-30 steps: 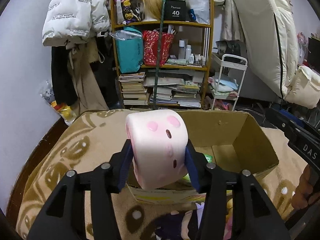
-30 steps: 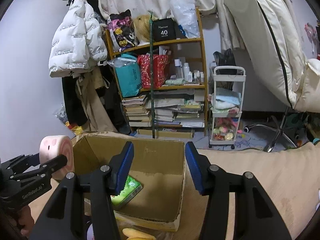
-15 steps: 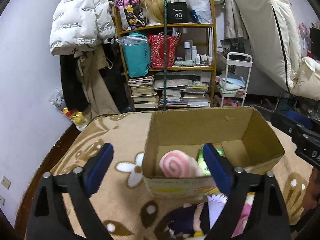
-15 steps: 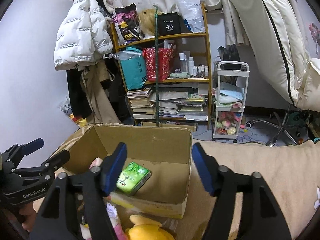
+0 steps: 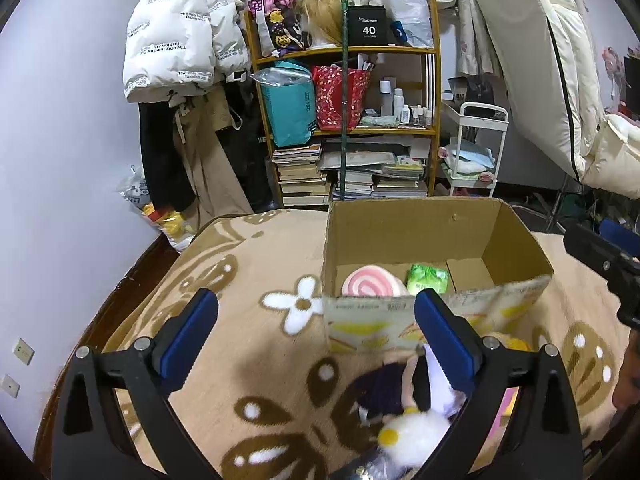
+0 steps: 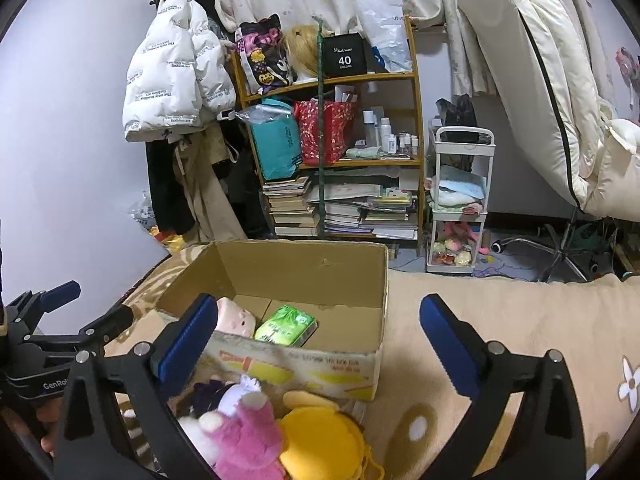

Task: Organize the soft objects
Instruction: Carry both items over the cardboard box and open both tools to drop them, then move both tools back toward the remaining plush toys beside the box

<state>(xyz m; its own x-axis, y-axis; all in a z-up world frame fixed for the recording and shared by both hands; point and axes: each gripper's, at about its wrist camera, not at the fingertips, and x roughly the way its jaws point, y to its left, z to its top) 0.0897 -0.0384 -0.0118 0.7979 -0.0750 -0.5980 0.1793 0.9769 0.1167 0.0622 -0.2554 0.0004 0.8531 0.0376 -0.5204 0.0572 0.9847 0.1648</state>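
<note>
An open cardboard box [image 5: 416,228] [image 6: 304,268] stands on a tan flowered blanket. Inside lie a pink swirl plush [image 5: 370,286] [image 6: 234,318] and a green tissue pack [image 5: 427,279] [image 6: 286,325]. In front of the box lie a dark-haired doll [image 5: 384,390] [image 6: 212,394], a pink plush [image 6: 244,432] and a yellow plush [image 6: 320,440]. My left gripper [image 5: 316,334] hangs above the blanket before the box, its jaws still opening with nothing between them. My right gripper [image 6: 318,338] hovers over the box's front wall and the toys, jaws opening, nothing held.
A bookshelf [image 5: 352,128] with bags, bottles and stacked books stands behind the box, a white trolley [image 6: 460,200] beside it. Coats [image 5: 176,52] hang at left, bedding [image 6: 532,60] leans at right. The blanket [image 5: 248,264] ends at a dark edge on the left.
My left gripper let go of the pink swirl plush, which now lies in the box. Both grippers opened wide and drew back from the box, and toys in front came into view.
</note>
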